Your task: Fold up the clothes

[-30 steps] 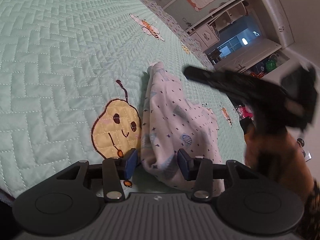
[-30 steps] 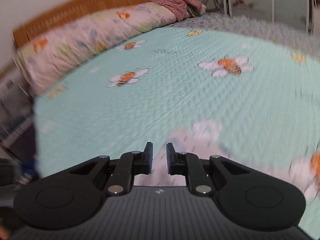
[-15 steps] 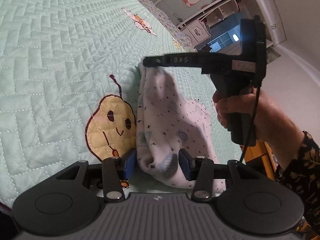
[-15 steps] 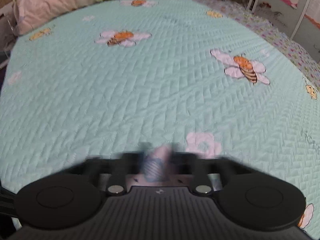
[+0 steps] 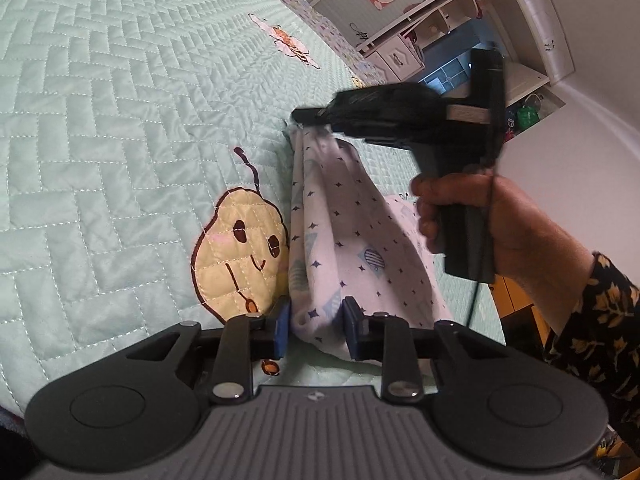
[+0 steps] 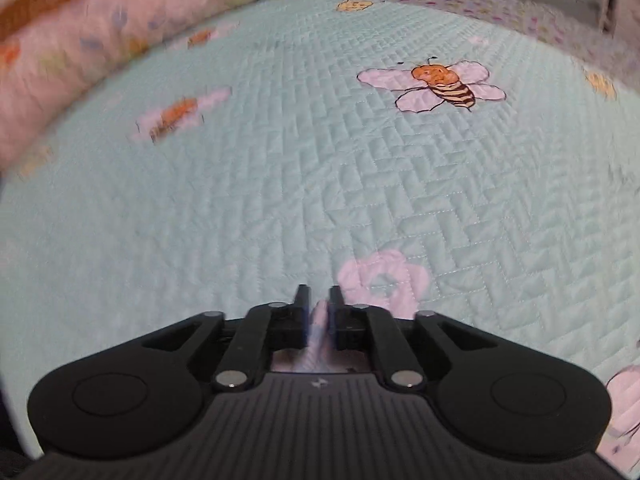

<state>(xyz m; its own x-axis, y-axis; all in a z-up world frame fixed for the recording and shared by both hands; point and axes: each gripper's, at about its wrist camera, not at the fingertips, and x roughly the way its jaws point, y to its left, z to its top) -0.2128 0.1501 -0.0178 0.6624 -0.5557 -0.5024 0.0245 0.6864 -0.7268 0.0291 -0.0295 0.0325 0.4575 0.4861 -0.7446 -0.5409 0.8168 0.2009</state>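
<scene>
Nearest you, your left gripper (image 5: 314,328) has just been closing, and its blue pads now press on both sides of the near end of one small garment (image 5: 344,240), a soft white knit scattered with tiny dark stars and pale blue striped shapes. The cloth bunches between the pads and stretches away from you in a long, sagging fold. At its far end your right gripper (image 5: 308,114), black and held in your right hand (image 5: 480,216) with a dark floral sleeve (image 5: 592,320) behind it, pinches the gathered tip. In the right wrist view a strip of pale cloth sits clamped between those narrow jaws, which have just eased slightly wider; the view is blurred.

The garment lies near the right edge of a bed covered by a mint green quilt (image 5: 100,120), stitched in a herringbone pattern. Just left of the garment is one yellow smiling patch (image 5: 240,248); farther off, the left wrist view shows two embroidered bees. Beyond the bed stand white shelves (image 5: 460,28) and a pale wall.
</scene>
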